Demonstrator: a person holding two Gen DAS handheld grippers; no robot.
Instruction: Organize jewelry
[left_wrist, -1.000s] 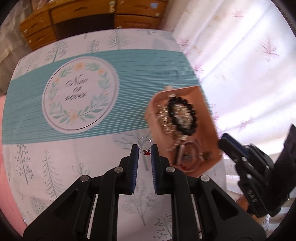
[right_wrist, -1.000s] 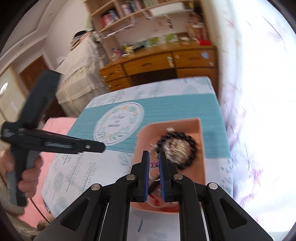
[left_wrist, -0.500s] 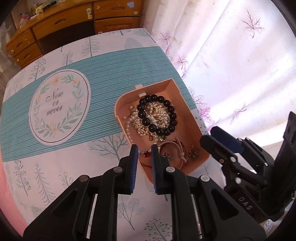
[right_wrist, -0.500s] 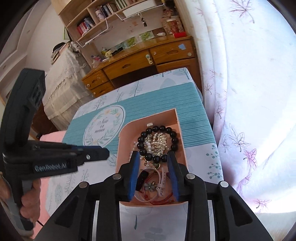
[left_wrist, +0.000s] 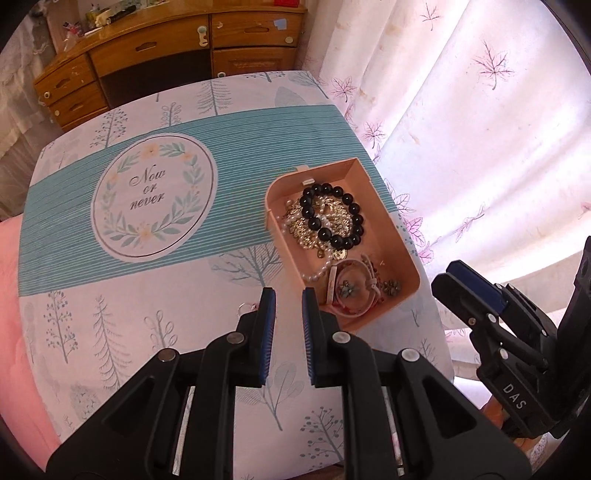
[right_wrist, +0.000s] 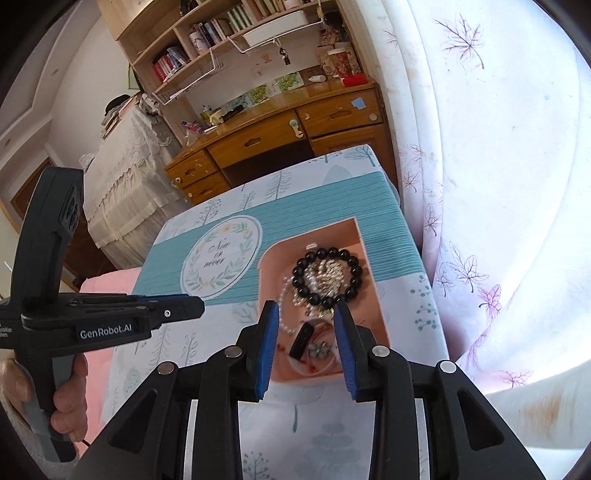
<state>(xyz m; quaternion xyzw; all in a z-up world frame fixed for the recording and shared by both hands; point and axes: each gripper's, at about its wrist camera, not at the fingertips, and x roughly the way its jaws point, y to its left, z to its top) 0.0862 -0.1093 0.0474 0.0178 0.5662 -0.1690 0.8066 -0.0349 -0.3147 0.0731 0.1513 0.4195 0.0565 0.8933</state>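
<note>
A peach box (left_wrist: 369, 173) lies on the tree-print tablecloth (left_wrist: 122, 325) near its right edge. In it are a black bead bracelet (left_wrist: 314, 222), gold and pearl chains (left_wrist: 297, 227) and a pink strap piece (left_wrist: 351, 291). My right gripper (right_wrist: 306, 308) hovers open over the box's (right_wrist: 354, 236) near end, nothing between its pads; the bead bracelet (right_wrist: 297, 281) lies beyond its tips. My left gripper (left_wrist: 288, 295) hangs just left of the box, nearly shut and empty. A small ring with a red charm (left_wrist: 245, 306) lies on the cloth beside its left finger, partly hidden.
The right gripper (left_wrist: 458, 284) shows at the table's right edge in the left wrist view, and the left gripper (right_wrist: 184, 308) with a hand (right_wrist: 70, 398) at the left of the right wrist view. A curtain (left_wrist: 480, 147) hangs on the right, a wooden desk (left_wrist: 184, 48) beyond the table.
The right gripper's jaws have opened and the ringed charm they pinched is gone from between them. Both grippers have drawn back and up. The left one drifted over the box, then back left.
</note>
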